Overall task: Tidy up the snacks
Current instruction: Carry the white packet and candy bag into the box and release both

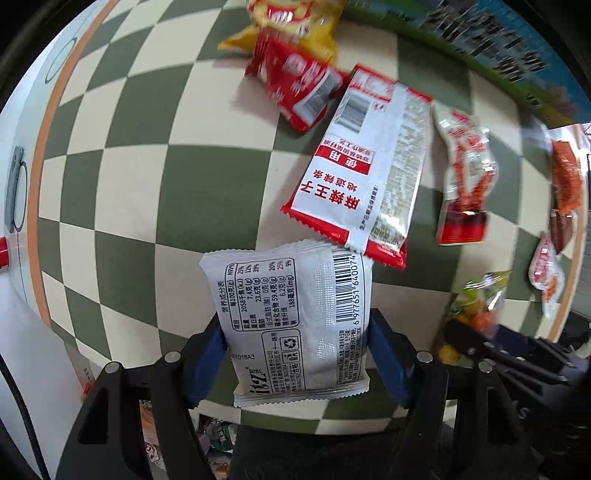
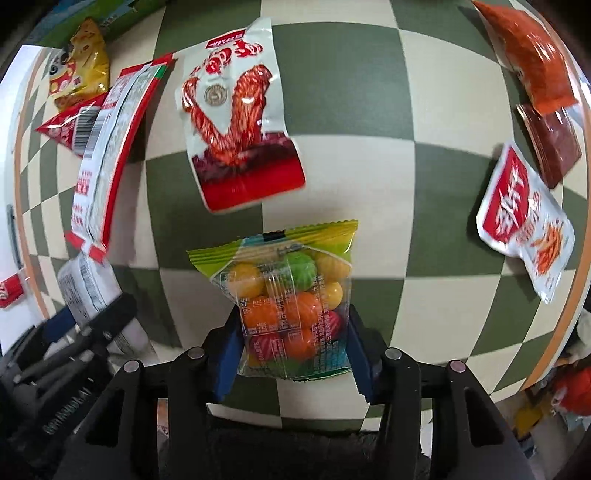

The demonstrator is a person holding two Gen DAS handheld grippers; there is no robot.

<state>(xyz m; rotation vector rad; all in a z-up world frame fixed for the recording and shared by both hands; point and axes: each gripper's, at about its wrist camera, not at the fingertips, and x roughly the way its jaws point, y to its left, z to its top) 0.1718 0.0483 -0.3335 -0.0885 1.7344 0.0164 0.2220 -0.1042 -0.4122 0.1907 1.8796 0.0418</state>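
Observation:
My left gripper (image 1: 297, 332) is shut on a silver-white snack packet (image 1: 295, 317), its blue pads pressing both long sides, the packet held above the checked tablecloth (image 1: 147, 177). My right gripper (image 2: 293, 326) is shut on a clear bag of coloured round candies (image 2: 288, 295) with a green top edge. In the right wrist view the left gripper (image 2: 88, 314) and its white packet (image 2: 83, 288) show at the lower left. In the left wrist view the candy bag (image 1: 476, 306) shows at the lower right.
Loose snacks lie on the green-and-cream cloth: a long red-and-white packet (image 1: 362, 166), a small red packet (image 1: 299, 88), a yellow bag (image 1: 295, 26), a chicken-feet pouch (image 2: 236, 118), an orange pouch (image 2: 532, 55), a dark brown one (image 2: 554, 144), a red-and-white pouch (image 2: 524, 221). A printed box (image 1: 491, 44) stands at the far edge.

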